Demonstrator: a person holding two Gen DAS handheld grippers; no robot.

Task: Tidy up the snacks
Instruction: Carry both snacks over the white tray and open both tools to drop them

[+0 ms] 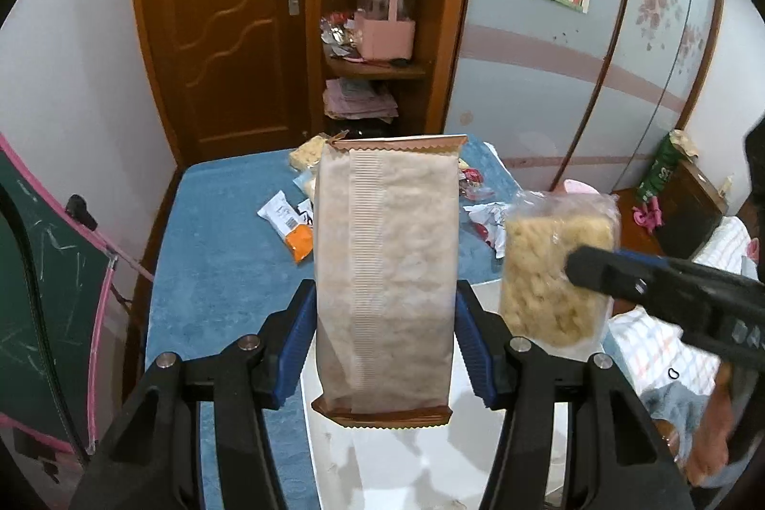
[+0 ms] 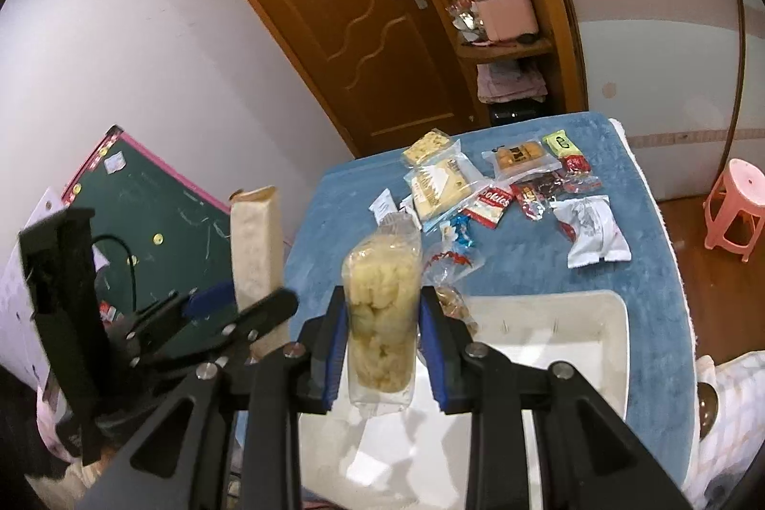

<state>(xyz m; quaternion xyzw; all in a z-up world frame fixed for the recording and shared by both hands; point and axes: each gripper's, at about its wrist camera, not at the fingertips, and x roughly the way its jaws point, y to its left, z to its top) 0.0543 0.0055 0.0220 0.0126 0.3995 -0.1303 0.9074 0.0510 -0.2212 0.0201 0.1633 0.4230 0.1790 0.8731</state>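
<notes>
The white tray (image 2: 617, 319) on the bench (image 2: 660, 271) looks empty as far as it shows, so I judge that the sorting is at its early part. Two snacks are lifted over the tray and not yet set down. The left tool (image 1: 385, 333) holds a tall tan pack (image 1: 387, 271) upright, its pads pressing on the two long sides. The right tool (image 2: 382, 342) is closed on a clear bag (image 2: 382, 309), which also stands upright just beside the tan pack.

Many snacks are left on the blue cloth behind the tray: a red packet (image 2: 492, 204), a white pouch (image 2: 593, 237), a yellow cracker pack (image 2: 440, 185) and others, lying loose and partly over each other.

The tan pack is matte, paper-like, with a ribbed seam down the middle and brown toothed ends. The clear bag is thin shiny film; pale, lumpy puffed pieces show through it. The tray is smooth hard plastic with rounded corners. The cloth looks soft, like a towel.
</notes>
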